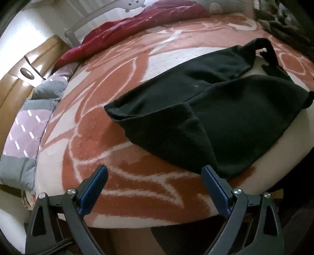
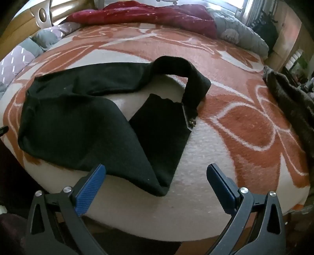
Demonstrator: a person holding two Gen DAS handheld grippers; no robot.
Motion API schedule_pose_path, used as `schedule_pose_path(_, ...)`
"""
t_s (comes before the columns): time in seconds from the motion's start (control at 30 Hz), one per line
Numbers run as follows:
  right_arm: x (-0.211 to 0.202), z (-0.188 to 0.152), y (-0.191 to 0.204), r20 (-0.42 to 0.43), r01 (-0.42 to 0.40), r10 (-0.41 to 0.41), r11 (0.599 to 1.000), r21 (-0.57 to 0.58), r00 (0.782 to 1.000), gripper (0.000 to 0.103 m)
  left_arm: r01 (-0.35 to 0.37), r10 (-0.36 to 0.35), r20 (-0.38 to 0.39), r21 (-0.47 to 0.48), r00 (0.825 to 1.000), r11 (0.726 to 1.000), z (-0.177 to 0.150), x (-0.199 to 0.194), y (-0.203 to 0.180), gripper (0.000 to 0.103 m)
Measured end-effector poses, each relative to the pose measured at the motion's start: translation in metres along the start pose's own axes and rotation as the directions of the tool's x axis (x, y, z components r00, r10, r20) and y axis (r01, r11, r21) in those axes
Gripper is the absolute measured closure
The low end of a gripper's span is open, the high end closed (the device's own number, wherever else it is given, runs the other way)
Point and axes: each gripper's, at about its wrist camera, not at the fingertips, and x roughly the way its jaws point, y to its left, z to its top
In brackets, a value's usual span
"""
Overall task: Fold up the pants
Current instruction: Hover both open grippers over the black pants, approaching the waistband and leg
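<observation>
Black pants [image 1: 215, 109] lie crumpled on a bed with an orange and white patterned blanket [image 1: 121, 149]. In the right wrist view the pants [image 2: 78, 125] spread from the left to the middle, with one leg looped over at the far end and a folded corner near the front edge. My left gripper [image 1: 155, 172] is open and empty, just in front of the pants' near edge. My right gripper [image 2: 156, 171] is open and empty, with the near corner of the pants between its fingers' line.
A dark red cover [image 2: 149, 17] lies at the head of the bed. Grey and lilac quilted pillows [image 1: 29, 125] line the left side by a wooden headboard [image 1: 17, 82]. A brown cloth [image 2: 290, 102] lies at the right edge. The bed's front edge is right below both grippers.
</observation>
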Motion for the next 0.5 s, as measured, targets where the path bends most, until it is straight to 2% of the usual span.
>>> schedule_pose_path(0.5,0.0007,0.0013,-0.0040,0.003,0.012,-0.012,1.000,0.001,1.000,0.000,0.023,-0.023,-0.007,-0.004,1.000,1.000,0.0019,0.0038,-0.0021,0.007)
